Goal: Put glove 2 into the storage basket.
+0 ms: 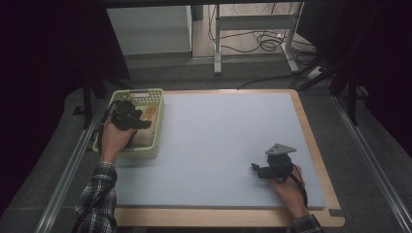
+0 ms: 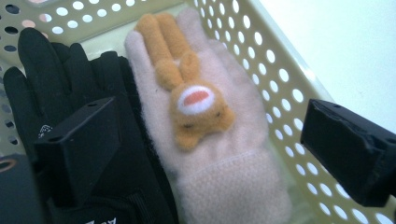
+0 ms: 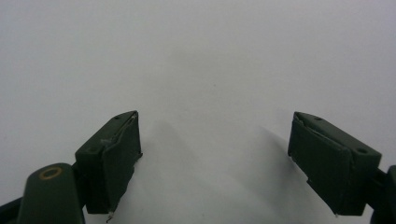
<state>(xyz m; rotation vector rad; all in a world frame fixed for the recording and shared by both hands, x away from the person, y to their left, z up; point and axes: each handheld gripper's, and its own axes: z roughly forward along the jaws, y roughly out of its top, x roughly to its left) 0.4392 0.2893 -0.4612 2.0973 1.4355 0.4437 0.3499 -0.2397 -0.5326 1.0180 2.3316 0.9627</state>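
Pink fleece glove (image 2: 219, 140), orange bunny patch, flat in basket (image 2: 280, 79).

The right gripper (image 3: 215, 163) looks along its two black jaws, which rise from the bottom corners and stand wide apart with nothing between them. Beyond them lies the pale grey worktop (image 3: 201, 56), plain and even across the whole upper part. Each jaw throws a soft shadow onto that surface just inside its tip. A round brass-coloured ring (image 3: 50, 173) sits on the gripper body at the lower left, beside the left-hand jaw
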